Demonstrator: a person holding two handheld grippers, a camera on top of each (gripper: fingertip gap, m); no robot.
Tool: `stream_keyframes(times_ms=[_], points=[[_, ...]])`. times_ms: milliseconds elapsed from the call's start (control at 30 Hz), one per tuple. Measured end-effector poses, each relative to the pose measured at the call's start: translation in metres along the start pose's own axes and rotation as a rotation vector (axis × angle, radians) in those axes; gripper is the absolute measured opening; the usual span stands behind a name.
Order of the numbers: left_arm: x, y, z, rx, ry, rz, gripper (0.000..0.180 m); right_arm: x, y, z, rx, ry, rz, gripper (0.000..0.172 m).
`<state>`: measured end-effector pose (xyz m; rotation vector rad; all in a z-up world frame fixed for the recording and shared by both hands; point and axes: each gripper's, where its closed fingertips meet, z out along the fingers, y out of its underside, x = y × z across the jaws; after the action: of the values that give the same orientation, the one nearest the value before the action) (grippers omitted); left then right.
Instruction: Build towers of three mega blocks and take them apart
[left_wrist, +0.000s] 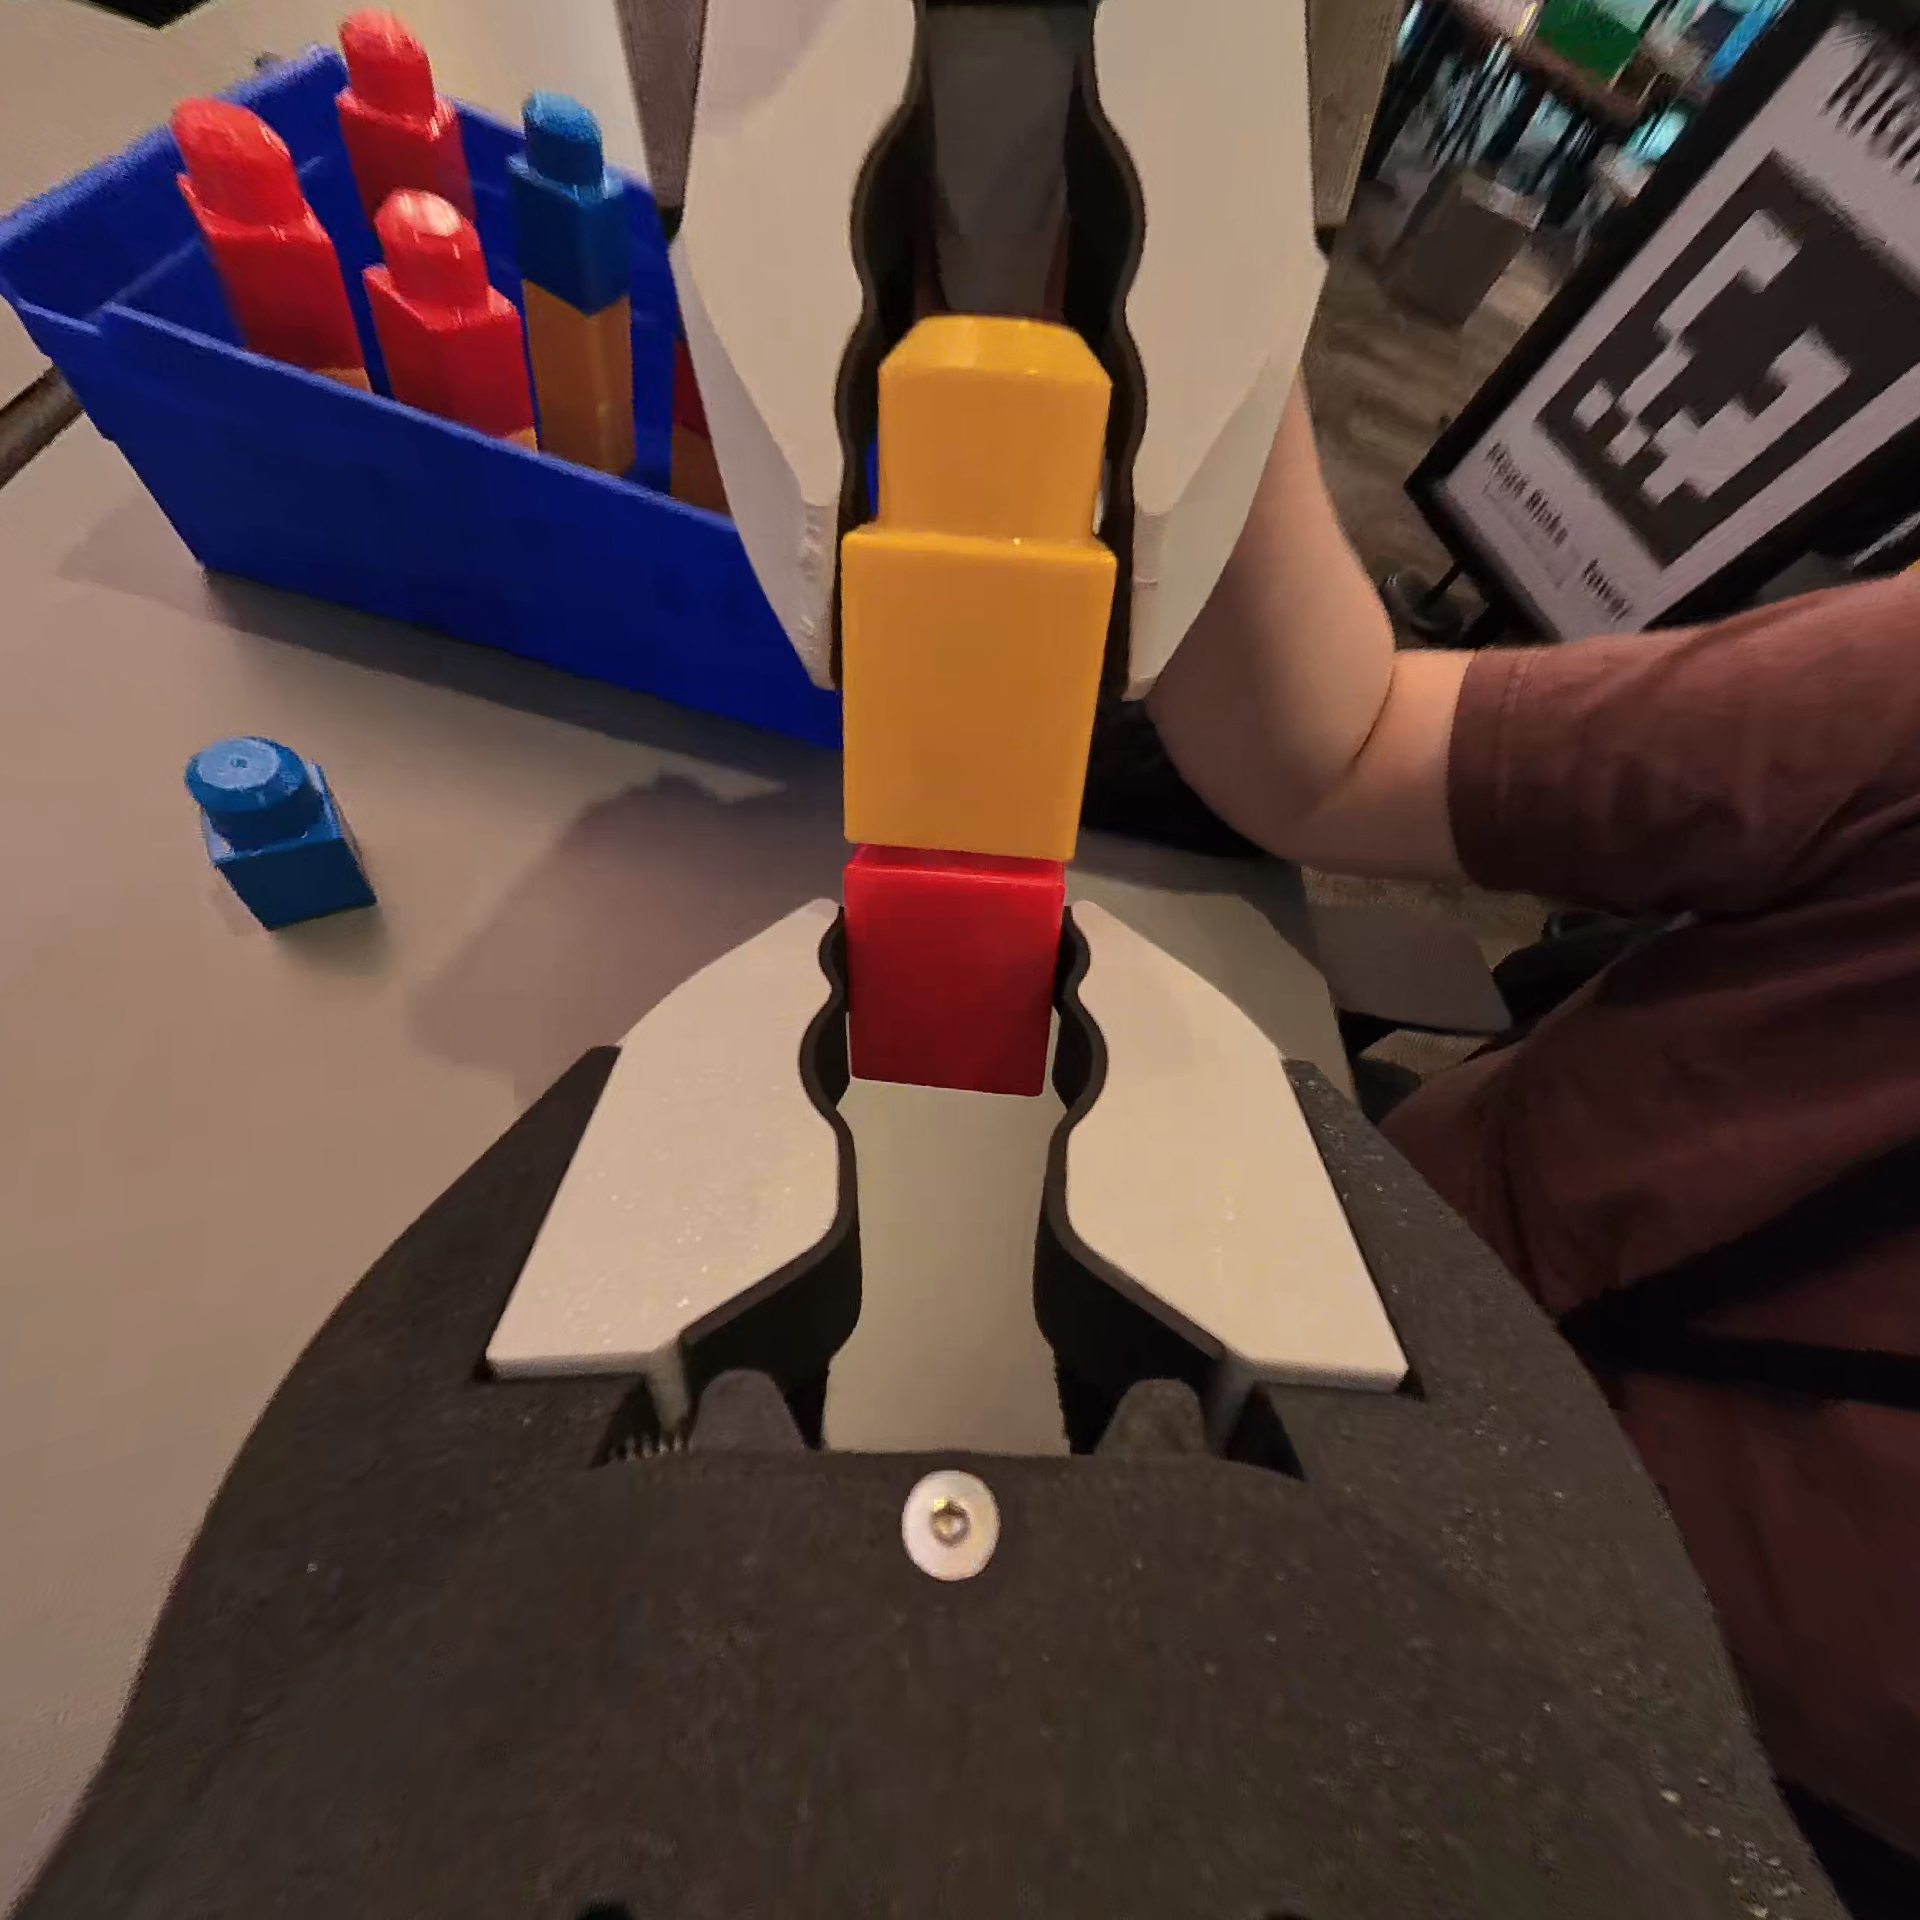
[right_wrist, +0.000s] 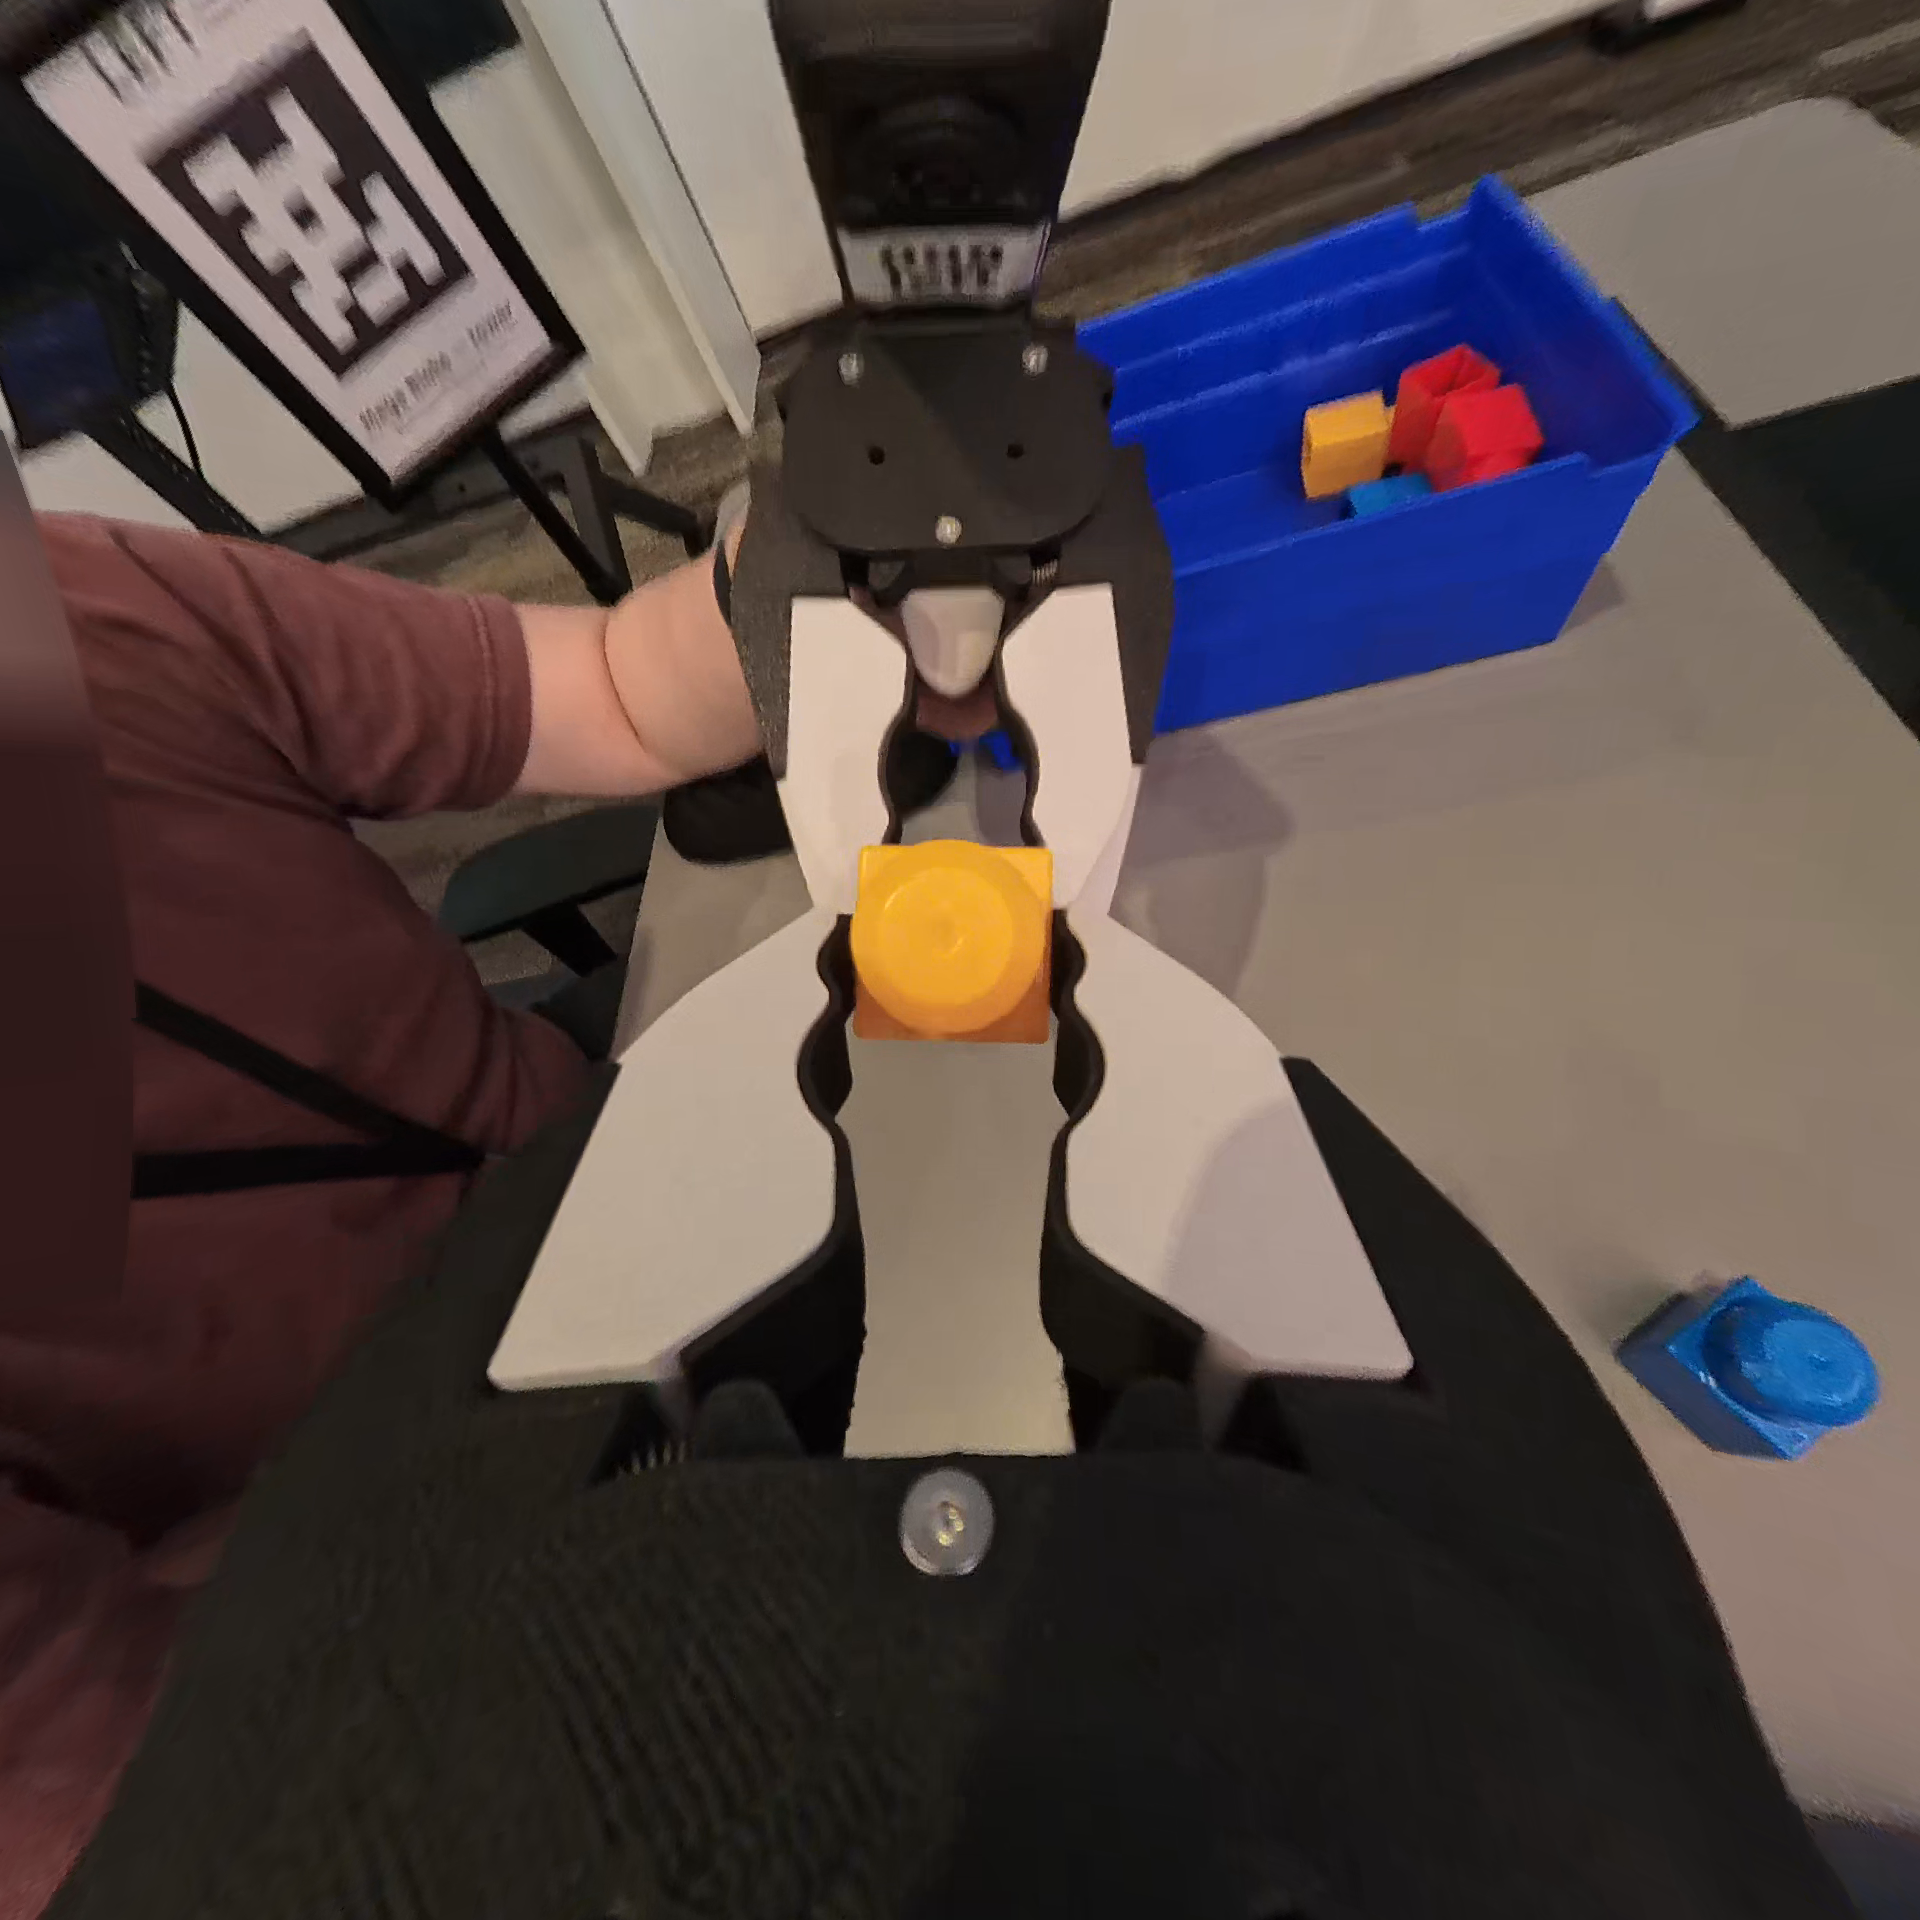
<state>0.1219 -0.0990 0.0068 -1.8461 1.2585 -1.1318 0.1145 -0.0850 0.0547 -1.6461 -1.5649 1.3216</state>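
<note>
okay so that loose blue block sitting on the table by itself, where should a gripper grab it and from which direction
Grip the blue block across two opposite flat sides of its square base, coming down from above. It stands upright on the table with its round stud on top, well apart from the blue bin, so both sides look free. The stud is rounded and probably slips more easily.

Support: grey table (right_wrist: 1455, 987). Directly on it: blue bin (right_wrist: 1382, 613) at the far side, loaded with red, blue and yellow blocks; single blue block (right_wrist: 1756, 1371) standing alone, well apart, nearer.
</note>
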Motion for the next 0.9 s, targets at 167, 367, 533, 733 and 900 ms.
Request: stream_keyframes(times_ms=[167,367,533,733,900], points=[[-0.003,-0.031,-0.02,0.233,0.03,-0.08,0.036,0.014,-0.039,-0.006,0.281,0.014,0.04,0.044],[-0.011,-0.043,-0.035,0.347,0.012,-0.122,0.036,0.018,-0.051,0.009,0.365,0.023,0.028,0.042],[-0.013,-0.044,-0.037,0.361,-0.01,-0.113,0.035,0.017,-0.059,0.013,0.457,-0.025,0.064,0.037],[-0.014,-0.042,-0.036,0.337,-0.025,-0.118,0.035,0.019,-0.053,0.016,0.425,-0.058,0.097,0.037],[-0.015,-0.035,-0.032,0.272,-0.048,-0.104,0.035,0.018,-0.043,0.018,0.317,-0.001,0.054,0.037]])
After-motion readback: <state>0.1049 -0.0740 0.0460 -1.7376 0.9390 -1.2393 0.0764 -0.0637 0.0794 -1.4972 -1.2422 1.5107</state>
